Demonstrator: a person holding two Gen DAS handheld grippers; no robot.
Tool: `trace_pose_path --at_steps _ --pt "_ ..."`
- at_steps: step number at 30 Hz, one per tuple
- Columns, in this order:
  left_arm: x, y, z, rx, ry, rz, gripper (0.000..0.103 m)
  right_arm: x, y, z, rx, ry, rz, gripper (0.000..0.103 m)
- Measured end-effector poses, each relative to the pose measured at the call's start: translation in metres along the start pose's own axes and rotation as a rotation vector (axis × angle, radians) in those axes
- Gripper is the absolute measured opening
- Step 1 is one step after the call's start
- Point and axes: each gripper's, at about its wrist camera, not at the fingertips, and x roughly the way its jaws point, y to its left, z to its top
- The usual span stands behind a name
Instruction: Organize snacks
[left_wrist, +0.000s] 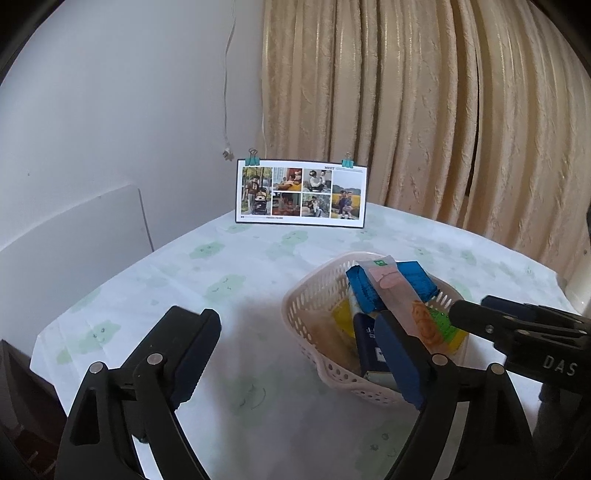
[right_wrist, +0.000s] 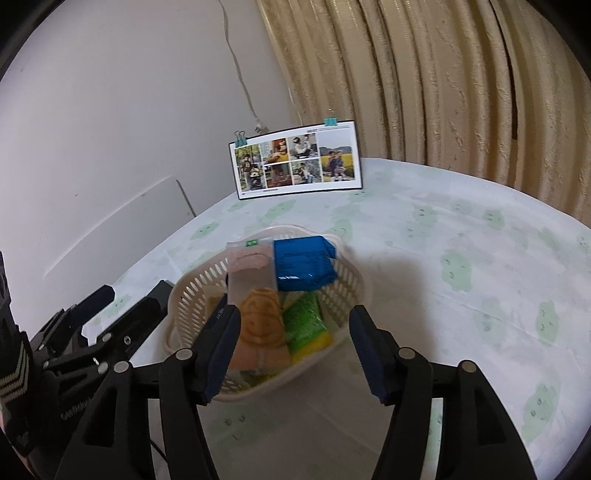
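Snacks sitting in basket, both grippers hanging wide and empty.

L to R: left gripper (left_wrist: 295, 354) is hovering w/ jaws spread wide, nothing between them, its right finger crossing in front of the basket (left_wrist: 314, 295). The pale lattice basket is resting on the green-print tablecloth (left_wrist: 236, 269), holding a pink cookie pack (right_wrist: 255, 306) down the middle, a blue pack (right_wrist: 304, 266) leaning at the back rim and a green-yellow pack (right_wrist: 306, 326) beside it (a dark blue one too, left-wrist view only). Right gripper (right_wrist: 295, 349) is gaping wide just near the basket's front, gripping nothing. Photo card (left_wrist: 301, 192) is standing at the table's far edge.
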Motion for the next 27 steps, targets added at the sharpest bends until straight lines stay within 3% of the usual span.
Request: trace_pose_path --at_steps 7,12,27 --pt "-0.005 -0.006 -0.001 0.017 -0.007 0.018 0.093 -0.008 -0.009 -0.016 -0.03 0.01 -0.056 0.071" --pt "-0.009 -0.011 -0.001 0.037 -0.018 0.069 0.098 -0.015 -0.014 -0.028 -0.028 0.018 -0.069 0.074" --pt "-0.017 -0.027 -0.005 0.08 -0.025 0.119 0.101 -0.034 -0.004 -0.041 -0.105 -0.011 -0.113 0.099"
